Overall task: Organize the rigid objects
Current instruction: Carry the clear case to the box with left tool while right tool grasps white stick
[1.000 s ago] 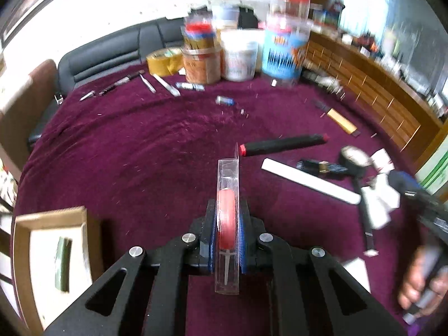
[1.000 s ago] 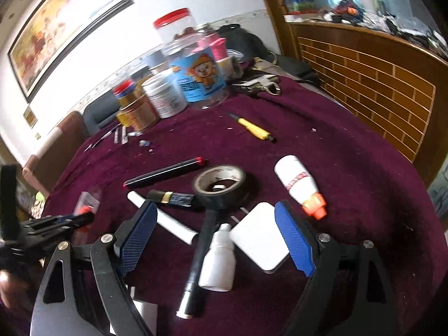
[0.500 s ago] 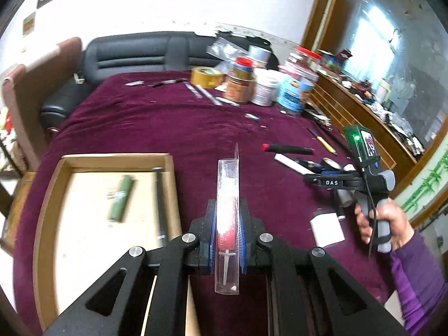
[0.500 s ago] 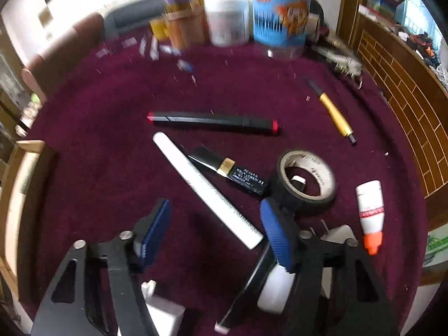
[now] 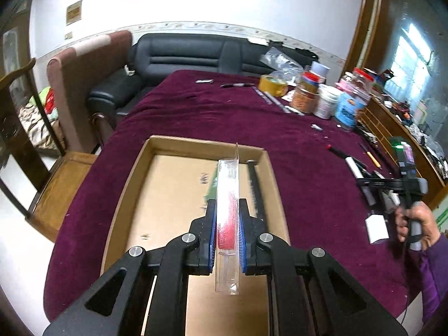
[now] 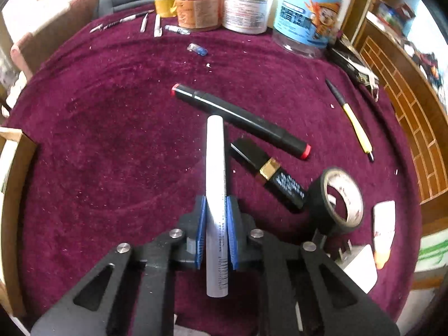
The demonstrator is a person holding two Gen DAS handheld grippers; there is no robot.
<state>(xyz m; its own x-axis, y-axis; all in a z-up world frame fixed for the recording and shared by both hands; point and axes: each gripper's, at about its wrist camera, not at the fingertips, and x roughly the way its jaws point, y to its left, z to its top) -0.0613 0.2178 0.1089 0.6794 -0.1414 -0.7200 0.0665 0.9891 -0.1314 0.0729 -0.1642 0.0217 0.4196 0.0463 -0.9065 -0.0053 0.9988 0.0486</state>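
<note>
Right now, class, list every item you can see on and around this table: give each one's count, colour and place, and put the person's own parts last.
Clear plastic case with red insert: 1, between left jaws, above tray.
Shallow cardboard tray: 1, brown, on the cloth's left side.
Long black stick: 1, inside tray, right edge.
White cylindrical pen: 1, between right jaws.
Black marker with red ends: 1, cloth centre.
Black tube with gold band: 1, beside marker.
Black tape roll: 1, right.
Yellow-handled tool: 1, far right.
Jars and tubs: several, far edge.
Maroon tablecloth: 1.
Left gripper: shut on case.
Right gripper: shut on pen.
Hand: 1, holding right gripper's handle.
</note>
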